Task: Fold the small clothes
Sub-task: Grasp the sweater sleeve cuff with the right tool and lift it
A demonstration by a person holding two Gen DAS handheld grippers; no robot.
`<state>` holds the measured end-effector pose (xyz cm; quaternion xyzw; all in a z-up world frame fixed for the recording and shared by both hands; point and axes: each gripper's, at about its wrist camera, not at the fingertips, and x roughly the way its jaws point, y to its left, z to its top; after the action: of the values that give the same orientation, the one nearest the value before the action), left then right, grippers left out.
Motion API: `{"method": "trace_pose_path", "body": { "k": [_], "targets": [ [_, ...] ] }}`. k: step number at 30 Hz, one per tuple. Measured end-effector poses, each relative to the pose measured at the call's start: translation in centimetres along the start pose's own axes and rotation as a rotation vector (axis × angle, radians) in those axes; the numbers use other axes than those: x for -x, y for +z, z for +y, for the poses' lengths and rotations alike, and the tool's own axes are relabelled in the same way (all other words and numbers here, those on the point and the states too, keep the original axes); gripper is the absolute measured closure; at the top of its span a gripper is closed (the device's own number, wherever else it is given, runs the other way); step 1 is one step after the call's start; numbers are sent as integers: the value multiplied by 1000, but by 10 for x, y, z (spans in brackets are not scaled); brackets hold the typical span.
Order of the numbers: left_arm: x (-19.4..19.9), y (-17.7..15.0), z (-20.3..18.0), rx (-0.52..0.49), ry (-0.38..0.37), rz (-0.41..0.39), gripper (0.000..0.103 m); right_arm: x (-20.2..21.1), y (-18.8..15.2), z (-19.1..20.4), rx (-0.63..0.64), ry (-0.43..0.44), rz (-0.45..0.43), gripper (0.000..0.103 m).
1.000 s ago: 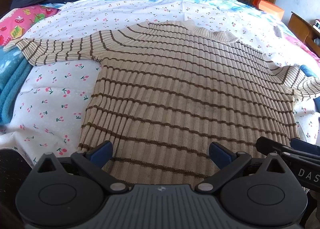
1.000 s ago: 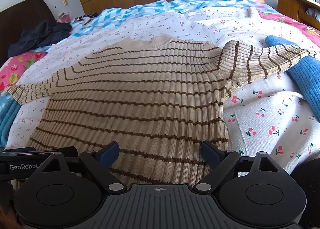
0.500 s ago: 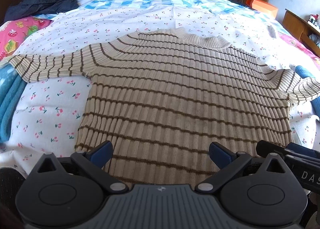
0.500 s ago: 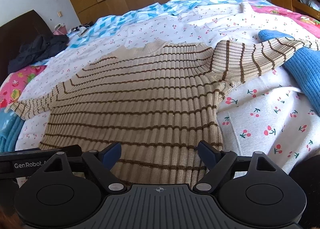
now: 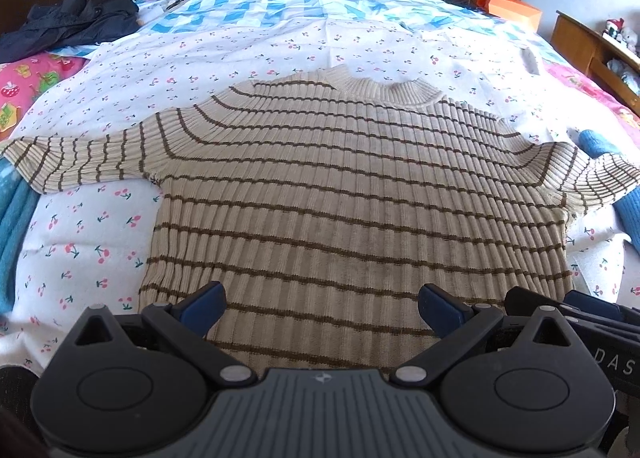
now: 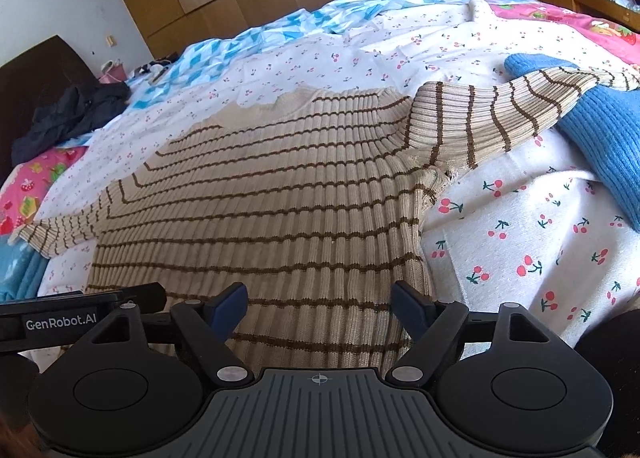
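A beige ribbed sweater with brown stripes [image 5: 352, 194] lies flat on the bed, collar far, hem near, both sleeves spread out sideways. It also fills the right wrist view [image 6: 272, 202]. My left gripper [image 5: 320, 308] is open and empty, hovering over the hem near its middle. My right gripper [image 6: 318, 306] is open and empty over the hem's right part. The right gripper's body shows at the lower right of the left wrist view [image 5: 572, 310]. The sweater's right sleeve [image 6: 500, 110] rests partly on a blue knit.
A white cherry-print sheet [image 5: 80, 242] covers the bed. A blue knit garment [image 6: 600, 138] lies at the right, a teal towel [image 5: 12, 226] at the left edge. Dark clothes [image 5: 68, 22] sit far left. Wooden furniture [image 5: 592, 46] stands at the right.
Both grippers have drawn back and risen a little, so more of the sweater and bed shows. Both stay open. The sweater has not moved.
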<state>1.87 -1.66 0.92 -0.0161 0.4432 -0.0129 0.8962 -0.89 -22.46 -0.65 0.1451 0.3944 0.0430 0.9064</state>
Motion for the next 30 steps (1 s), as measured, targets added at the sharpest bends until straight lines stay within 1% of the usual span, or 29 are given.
{"method": "trace_pose_path", "body": {
  "k": [3, 8, 12, 17, 21, 23, 24, 26, 29, 30],
  "targets": [
    [0, 4, -5, -13, -6, -4, 0, 2, 6, -8, -25, -9, -22, 25],
    [-3, 14, -19, -38, -34, -10, 0, 4, 14, -26, -95, -16, -28, 29],
    [-6, 22, -36, -82, -52, -10, 0, 12, 26, -51, -159, -36, -75, 31],
    [-6, 33, -57, -134, -70, -29, 0, 22, 52, -102, -259, -97, -159, 38],
    [-7, 44, -74, -153, -94, -41, 0, 36, 78, -164, -396, -160, -255, 42],
    [-8, 49, -82, -165, -108, -46, 0, 41, 88, -193, -455, -179, -296, 50],
    [-9, 51, -87, -171, -114, -50, 0, 41, 93, -207, -484, -185, -309, 53],
    [-12, 56, -97, -182, -125, -52, 0, 37, 102, -229, -521, -209, -314, 53],
    [-17, 62, -112, -199, -134, -52, 0, 27, 114, -249, -549, -238, -327, 56],
    [-19, 62, -117, -203, -138, -51, 0, 24, 117, -258, -569, -234, -330, 56]
  ]
}}
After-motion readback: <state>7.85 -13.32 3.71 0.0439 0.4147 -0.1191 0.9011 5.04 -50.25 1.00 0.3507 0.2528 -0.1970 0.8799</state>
